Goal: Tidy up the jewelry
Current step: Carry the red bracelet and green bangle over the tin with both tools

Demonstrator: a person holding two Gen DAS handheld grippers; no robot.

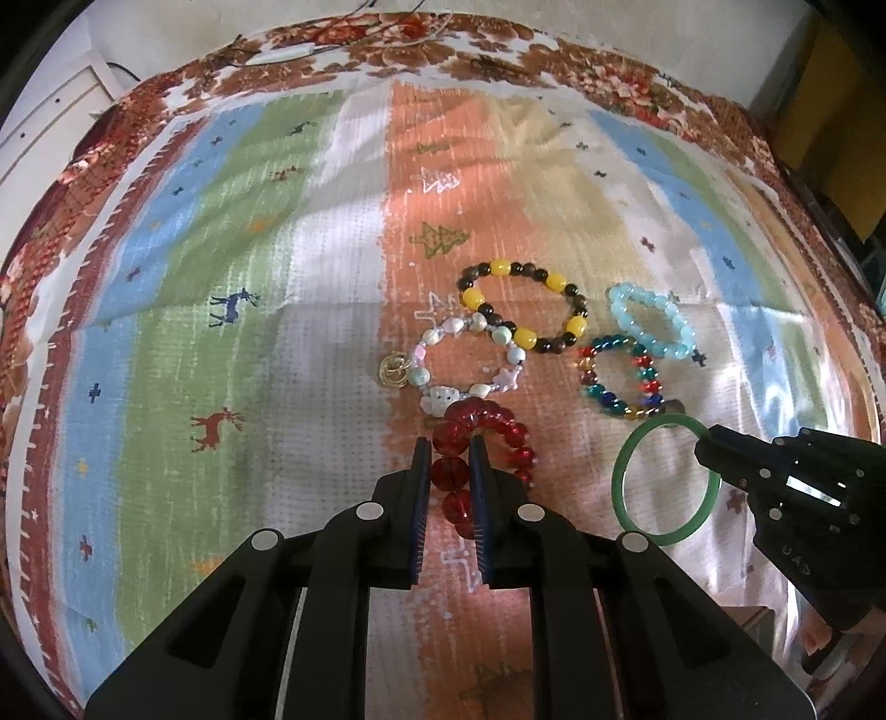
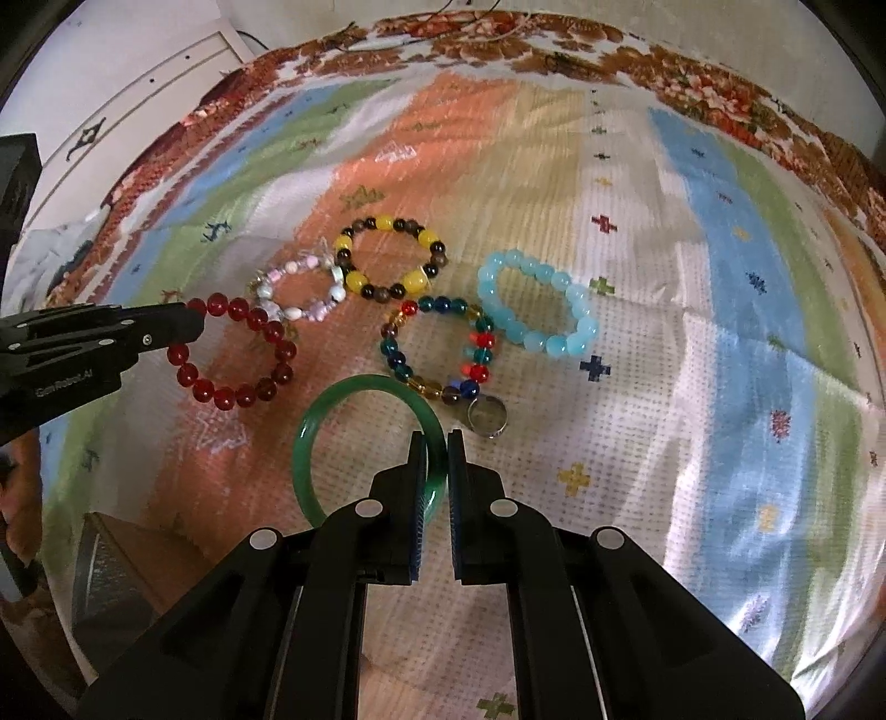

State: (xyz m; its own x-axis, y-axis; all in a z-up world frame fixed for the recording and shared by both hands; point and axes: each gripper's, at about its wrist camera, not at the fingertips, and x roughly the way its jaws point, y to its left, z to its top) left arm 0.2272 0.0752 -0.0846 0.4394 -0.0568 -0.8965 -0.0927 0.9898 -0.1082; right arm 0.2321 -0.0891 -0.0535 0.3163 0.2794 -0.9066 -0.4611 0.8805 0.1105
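My left gripper (image 1: 449, 446) is shut on the red bead bracelet (image 1: 501, 426), which also shows in the right wrist view (image 2: 238, 396). My right gripper (image 2: 437, 440) is shut on the green bangle (image 2: 326, 410), also in the left wrist view (image 1: 626, 471). On the cloth lie a yellow-and-dark bead bracelet (image 2: 421, 241), a pastel charm bracelet (image 2: 277, 277), a multicolour bead bracelet (image 2: 482, 343), a light blue bead bracelet (image 2: 576, 327) and a small metal ring (image 2: 487, 415). In the left wrist view these lie beyond my fingers, the yellow-and-dark one (image 1: 554, 282) farthest.
A striped patterned cloth (image 1: 221, 249) covers the surface over a floral one (image 1: 387, 50). A white cabinet (image 2: 138, 88) stands at the far left. A brown box (image 2: 127, 554) sits at the near left edge.
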